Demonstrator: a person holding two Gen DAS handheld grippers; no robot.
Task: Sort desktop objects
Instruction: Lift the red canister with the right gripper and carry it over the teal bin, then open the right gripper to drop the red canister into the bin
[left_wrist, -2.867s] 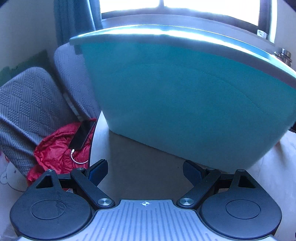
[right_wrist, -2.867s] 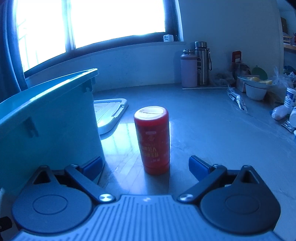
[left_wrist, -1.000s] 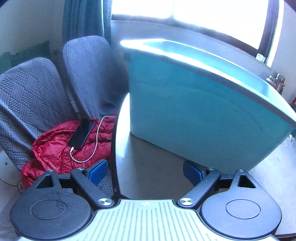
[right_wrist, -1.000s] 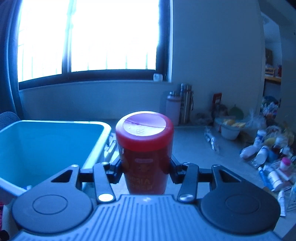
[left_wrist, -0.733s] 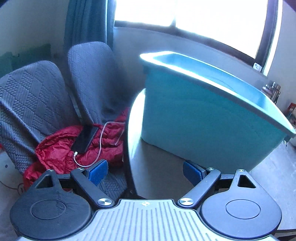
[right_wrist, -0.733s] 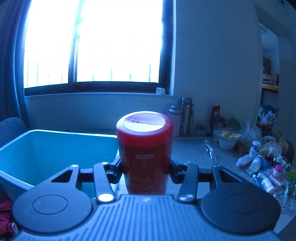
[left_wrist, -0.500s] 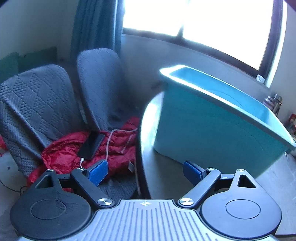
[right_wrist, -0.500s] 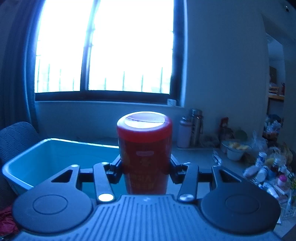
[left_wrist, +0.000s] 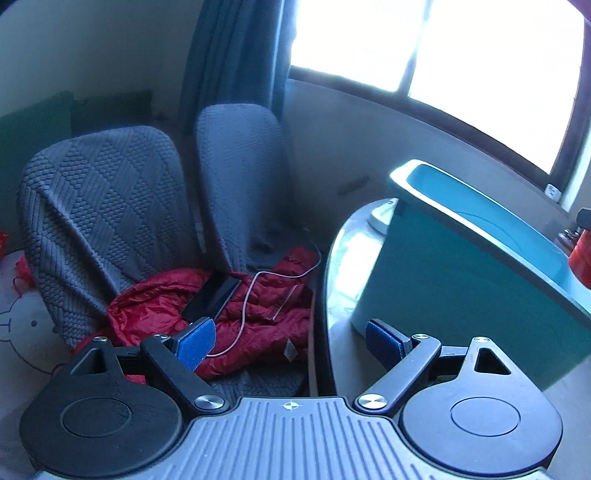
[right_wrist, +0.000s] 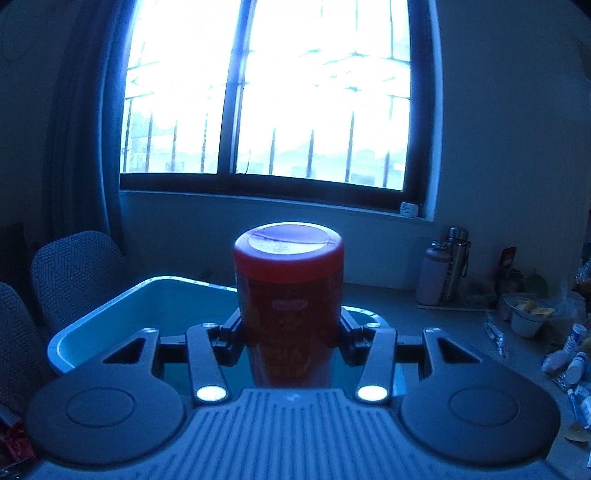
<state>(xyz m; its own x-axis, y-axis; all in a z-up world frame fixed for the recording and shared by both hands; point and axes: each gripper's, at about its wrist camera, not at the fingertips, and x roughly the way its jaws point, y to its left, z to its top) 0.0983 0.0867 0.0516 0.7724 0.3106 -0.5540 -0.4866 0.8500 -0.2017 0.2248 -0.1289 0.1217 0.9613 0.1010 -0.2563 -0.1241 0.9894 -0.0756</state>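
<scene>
Item in transit: red canister (right_wrist: 289, 306), upright, clamped at mid-body between the closed-in jaws of the right gripper (right_wrist: 289, 334), carried clear of the table. Destination, by judgement: teal bin (right_wrist: 110, 306), open-topped, lying directly ahead of and below the gripper. Handling advice: keep the canister upright, bring it fully over the bin's hollow past the near rim, lower it toward the floor before parting the jaws, so it neither strikes the wall nor topples. Left gripper (left_wrist: 290, 343): jaws wide apart, empty, beside the bin's near corner, clear of the drop path.
</scene>
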